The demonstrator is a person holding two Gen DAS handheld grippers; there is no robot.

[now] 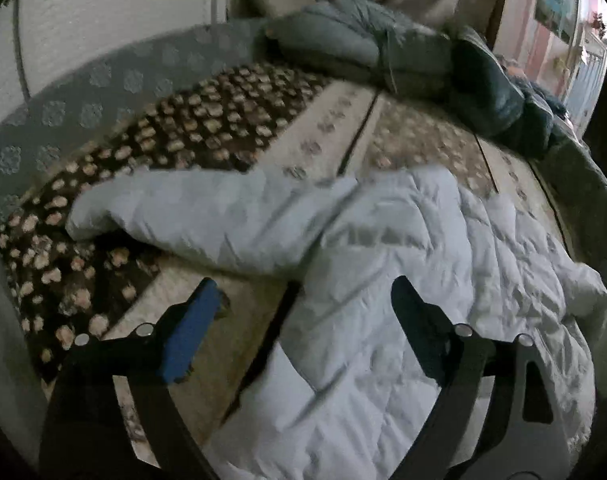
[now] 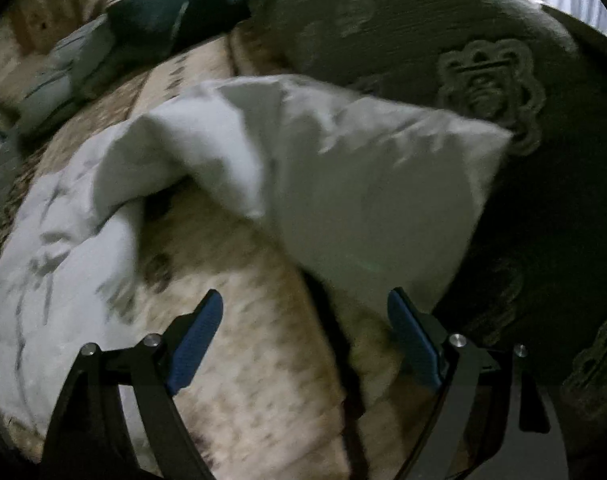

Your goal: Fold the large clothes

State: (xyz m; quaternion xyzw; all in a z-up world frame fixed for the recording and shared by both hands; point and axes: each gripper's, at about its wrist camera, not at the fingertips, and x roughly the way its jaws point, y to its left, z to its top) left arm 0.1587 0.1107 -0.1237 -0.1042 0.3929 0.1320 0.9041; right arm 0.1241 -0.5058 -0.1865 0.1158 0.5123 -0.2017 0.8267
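Observation:
A white quilted padded jacket [image 1: 383,264] lies spread on the patterned bedspread [image 1: 207,128], one sleeve [image 1: 175,216] stretched out to the left. My left gripper [image 1: 303,300] is open and empty just above the jacket's left edge. In the right wrist view the jacket [image 2: 63,264] lies at the left and its other sleeve [image 2: 363,184] stretches right, its cuff over a dark cushion. My right gripper [image 2: 305,312] is open and empty, hovering above the bedspread [image 2: 255,340] just below that sleeve.
Folded grey and dark clothes [image 1: 383,44] are piled at the far side of the bed. A grey patterned sheet edge [image 1: 83,92] runs along the left by a white wall. A dark embossed cushion [image 2: 483,80] bounds the right side.

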